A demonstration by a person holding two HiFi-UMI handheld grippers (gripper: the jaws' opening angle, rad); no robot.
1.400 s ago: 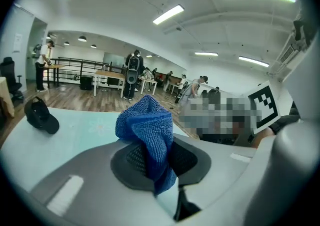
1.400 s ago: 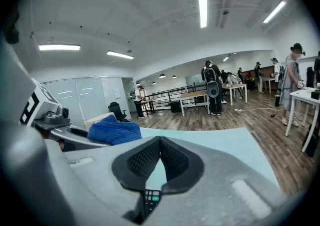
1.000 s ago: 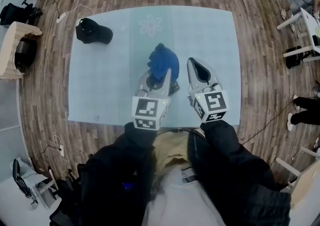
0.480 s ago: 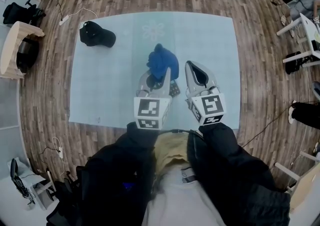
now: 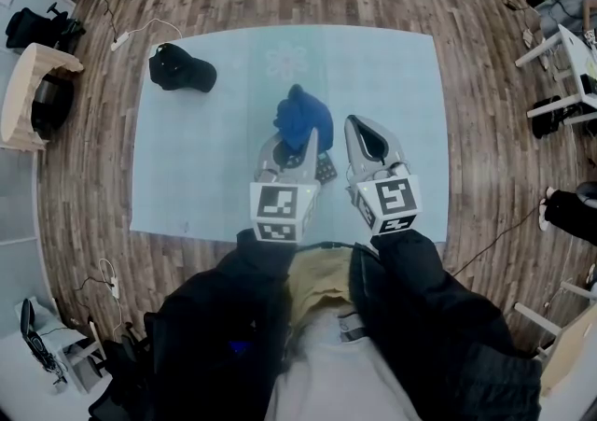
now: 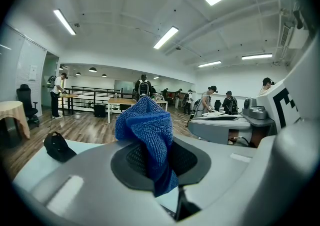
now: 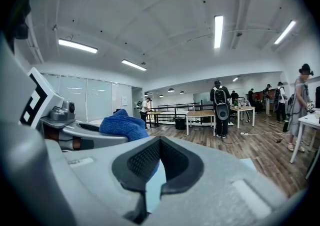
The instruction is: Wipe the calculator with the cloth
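Observation:
My left gripper (image 5: 291,147) is shut on a blue cloth (image 5: 303,118), which bunches up out of the jaws' tip. In the left gripper view the cloth (image 6: 147,135) stands up between the dark pads of the left gripper (image 6: 152,162). A dark calculator (image 5: 324,167) lies on the pale blue mat (image 5: 392,83), between the two grippers and partly hidden by the left one. Beside it on the right, my right gripper (image 5: 369,137) is shut with nothing in it. The right gripper view shows the right gripper (image 7: 159,145) with its pads together and the cloth (image 7: 122,125) off to its left.
A black cap (image 5: 182,69) lies at the mat's far left corner. Wooden floor (image 5: 485,130) surrounds the mat. A round wooden table (image 5: 28,83) stands at left, white furniture (image 5: 569,55) at right. Several people and tables (image 7: 202,116) stand far off in the room.
Almost nothing differs: the head view has shifted a little, so the mat sits slightly lower in the picture. Both grippers keep their places and the cloth stays in the left one.

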